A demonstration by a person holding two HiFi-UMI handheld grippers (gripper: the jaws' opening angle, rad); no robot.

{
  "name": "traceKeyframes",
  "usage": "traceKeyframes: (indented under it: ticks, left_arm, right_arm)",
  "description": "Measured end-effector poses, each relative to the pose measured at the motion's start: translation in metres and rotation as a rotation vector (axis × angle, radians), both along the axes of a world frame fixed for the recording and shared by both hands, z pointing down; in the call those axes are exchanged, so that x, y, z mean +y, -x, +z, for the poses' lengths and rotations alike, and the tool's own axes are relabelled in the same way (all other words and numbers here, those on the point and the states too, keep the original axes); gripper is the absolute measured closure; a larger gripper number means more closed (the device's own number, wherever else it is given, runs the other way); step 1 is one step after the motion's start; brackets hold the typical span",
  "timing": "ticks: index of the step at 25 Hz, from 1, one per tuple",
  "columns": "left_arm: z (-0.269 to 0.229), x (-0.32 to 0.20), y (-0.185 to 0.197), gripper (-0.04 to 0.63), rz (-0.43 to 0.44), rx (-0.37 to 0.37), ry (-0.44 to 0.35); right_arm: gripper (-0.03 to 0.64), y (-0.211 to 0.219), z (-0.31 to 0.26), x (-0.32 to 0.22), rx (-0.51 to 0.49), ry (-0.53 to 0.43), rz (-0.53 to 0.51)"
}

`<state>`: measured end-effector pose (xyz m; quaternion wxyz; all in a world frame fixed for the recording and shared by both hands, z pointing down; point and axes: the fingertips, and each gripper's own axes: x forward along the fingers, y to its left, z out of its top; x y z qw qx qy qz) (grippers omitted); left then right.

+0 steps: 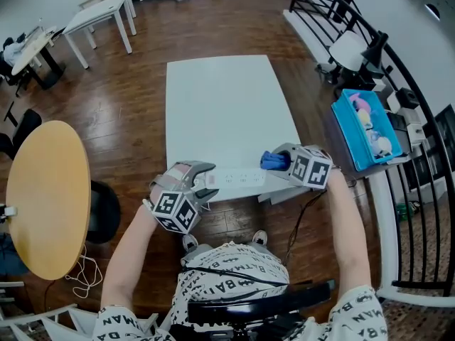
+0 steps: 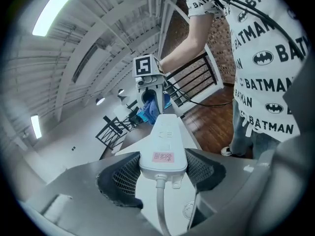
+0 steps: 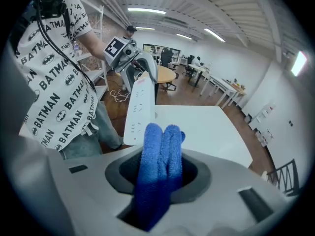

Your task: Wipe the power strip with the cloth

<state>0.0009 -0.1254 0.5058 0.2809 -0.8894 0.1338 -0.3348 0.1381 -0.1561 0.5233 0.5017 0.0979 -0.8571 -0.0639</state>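
A white power strip (image 1: 238,178) lies along the near edge of the white table (image 1: 227,105). My left gripper (image 1: 201,183) is shut on its cord end; in the left gripper view both pads press the sides of the power strip (image 2: 164,146), which carries a pink label. My right gripper (image 1: 279,160) is shut on a folded blue cloth (image 1: 271,160) at the strip's other end. In the right gripper view the blue cloth (image 3: 158,166) sticks out between the jaws, just short of the power strip (image 3: 139,111). Whether the cloth touches the strip is unclear.
A black cable (image 1: 298,219) hangs from the table's near right corner. A blue bin (image 1: 364,129) with small items sits on a stand to the right beside black railings. A round wooden table (image 1: 46,197) is on the left, white desks farther back.
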Motion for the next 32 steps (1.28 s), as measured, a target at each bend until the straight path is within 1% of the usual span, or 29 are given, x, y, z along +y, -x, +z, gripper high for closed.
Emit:
traceKeyframes:
  ticks: [4,11,14,20,24,32]
  left_arm:
    - [-0.001,-0.007,0.003,0.31,-0.043,0.042,0.015]
    - [-0.003,-0.015,0.003,0.31,-0.114,0.102,0.035]
    - [-0.003,-0.018,0.004,0.31,-0.133,0.109,0.038]
    - [-0.003,-0.024,0.002,0.31,-0.178,0.135,0.052]
    - [-0.002,-0.027,0.001,0.31,-0.212,0.155,0.059]
    - [-0.003,-0.033,-0.003,0.31,-0.288,0.215,0.077]
  right_arm:
    - [0.483,-0.003,-0.005,-0.004,-0.056,-0.027,0.056]
    - [0.483,-0.008,-0.003,-0.006,-0.082,-0.073,0.119]
    - [0.485,-0.006,-0.003,-0.006,-0.09,-0.092,0.148]
    - [0.483,-0.006,0.002,-0.001,-0.115,-0.093,0.206]
    - [0.483,-0.008,0.003,-0.003,-0.168,-0.095,0.286]
    - [0.485,-0.014,0.001,-0.015,-0.286,-0.139,0.454]
